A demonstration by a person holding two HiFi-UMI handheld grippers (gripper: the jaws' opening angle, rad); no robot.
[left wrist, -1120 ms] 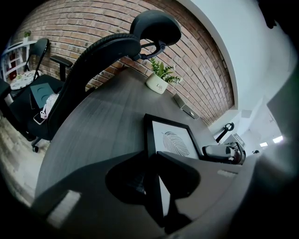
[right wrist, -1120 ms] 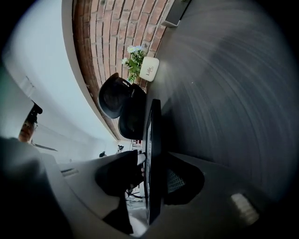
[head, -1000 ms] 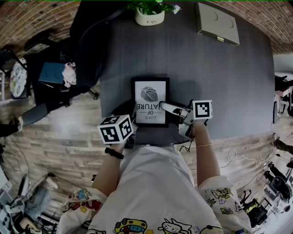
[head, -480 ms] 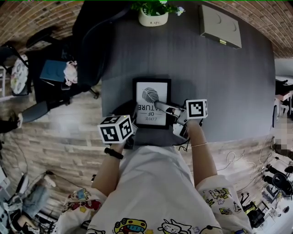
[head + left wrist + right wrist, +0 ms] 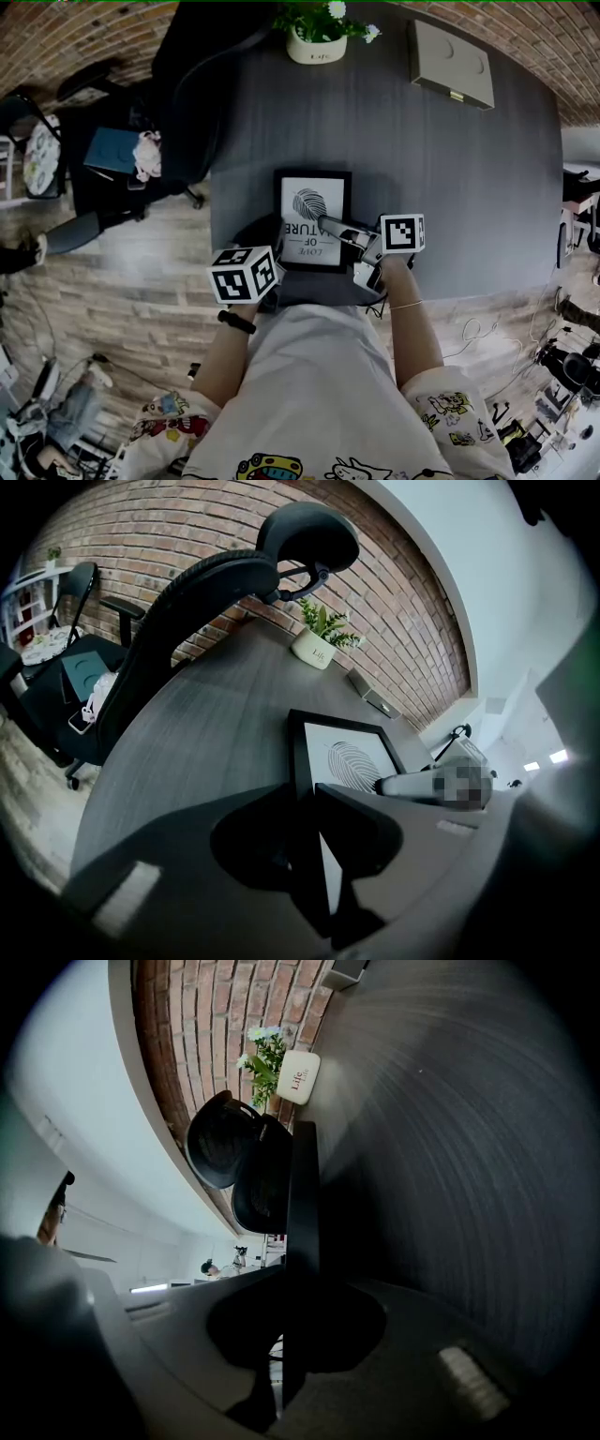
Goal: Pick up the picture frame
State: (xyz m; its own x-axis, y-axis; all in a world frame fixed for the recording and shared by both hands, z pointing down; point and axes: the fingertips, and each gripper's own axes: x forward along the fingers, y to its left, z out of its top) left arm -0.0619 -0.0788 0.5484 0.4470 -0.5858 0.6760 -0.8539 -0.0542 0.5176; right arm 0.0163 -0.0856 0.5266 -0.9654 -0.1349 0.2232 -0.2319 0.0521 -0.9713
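Note:
The picture frame (image 5: 312, 217), black with a white leaf print, lies on the dark table (image 5: 450, 187) near its front edge. My left gripper (image 5: 273, 269) sits at the frame's near left corner. In the left gripper view its jaws (image 5: 305, 803) are shut on the frame's left rail (image 5: 298, 761). My right gripper (image 5: 328, 225) reaches in from the right across the frame's right side. Its jaws have just been closing. In the right gripper view they (image 5: 295, 1283) press on the frame's edge (image 5: 302, 1194), seen edge-on between them.
A potted plant (image 5: 319, 37) stands at the table's far edge and a flat grey box (image 5: 451, 61) lies at the far right. A black office chair (image 5: 192, 84) stands at the table's left side. A cable (image 5: 377, 302) hangs off the front edge.
The right gripper has slid a little to the left over the frame's right side and its jaws have closed on it. The left gripper has stayed at the near left corner.

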